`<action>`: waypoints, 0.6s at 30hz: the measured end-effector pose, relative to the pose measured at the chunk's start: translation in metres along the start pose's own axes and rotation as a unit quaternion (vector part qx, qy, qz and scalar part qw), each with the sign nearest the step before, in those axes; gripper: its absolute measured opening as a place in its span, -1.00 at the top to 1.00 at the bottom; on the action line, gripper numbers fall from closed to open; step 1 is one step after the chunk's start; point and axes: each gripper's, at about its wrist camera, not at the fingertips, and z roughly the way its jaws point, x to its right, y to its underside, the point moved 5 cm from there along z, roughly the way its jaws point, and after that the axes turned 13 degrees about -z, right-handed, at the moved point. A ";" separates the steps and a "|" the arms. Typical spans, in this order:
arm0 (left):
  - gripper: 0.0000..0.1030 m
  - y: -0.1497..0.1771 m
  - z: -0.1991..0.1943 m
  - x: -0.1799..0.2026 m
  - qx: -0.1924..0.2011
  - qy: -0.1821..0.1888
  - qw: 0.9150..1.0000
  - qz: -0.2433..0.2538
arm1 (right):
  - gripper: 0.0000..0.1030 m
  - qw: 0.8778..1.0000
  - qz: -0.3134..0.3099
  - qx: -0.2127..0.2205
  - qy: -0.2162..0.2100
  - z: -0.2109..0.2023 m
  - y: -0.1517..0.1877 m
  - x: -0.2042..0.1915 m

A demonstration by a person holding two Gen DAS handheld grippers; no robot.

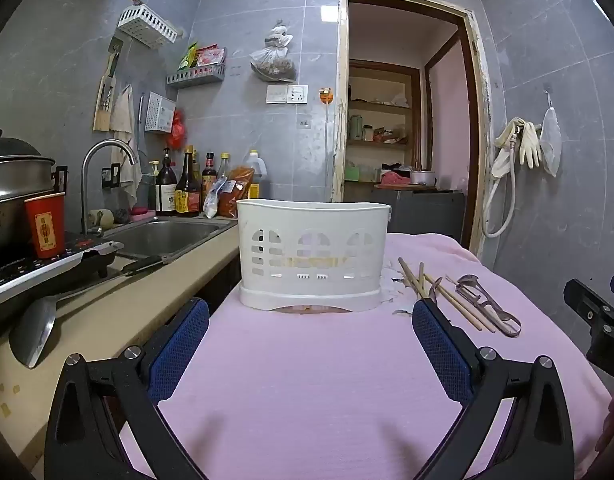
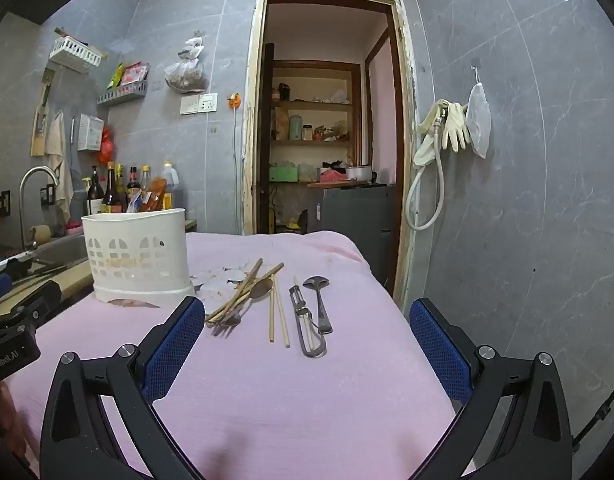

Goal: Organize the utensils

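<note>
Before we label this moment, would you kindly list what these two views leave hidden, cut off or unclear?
- Inside of the white slotted plastic utensil holder: its front wall blocks both views, so contents are unknown.
- Metal fork: right wrist view, partly behind the right gripper's blue finger pad.
- Pale scraps on the pink cloth beside the holder: too small to identify.
- Right gripper in the left wrist view: cut off by the frame edge.

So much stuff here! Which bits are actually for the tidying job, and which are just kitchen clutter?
For the job: basket, chopsticks, spoon, peeler, fork, left claw, right claw, both open and empty.

Lying about: bottles, red cup, pot, gloves, tap.
</note>
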 end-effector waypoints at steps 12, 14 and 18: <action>-0.94 0.000 0.005 0.004 -0.002 0.004 1.000 0.008 | -1.00 1.000 0.005 -0.004 0.002 0.001 0.005 0.003; -0.94 0.006 0.003 0.006 0.000 0.004 1.000 0.010 | -1.00 1.000 0.005 -0.003 0.002 0.002 0.006 0.002; -0.94 0.006 0.000 0.005 0.000 0.006 1.000 0.011 | -1.00 1.000 0.005 -0.007 0.001 0.001 0.003 0.002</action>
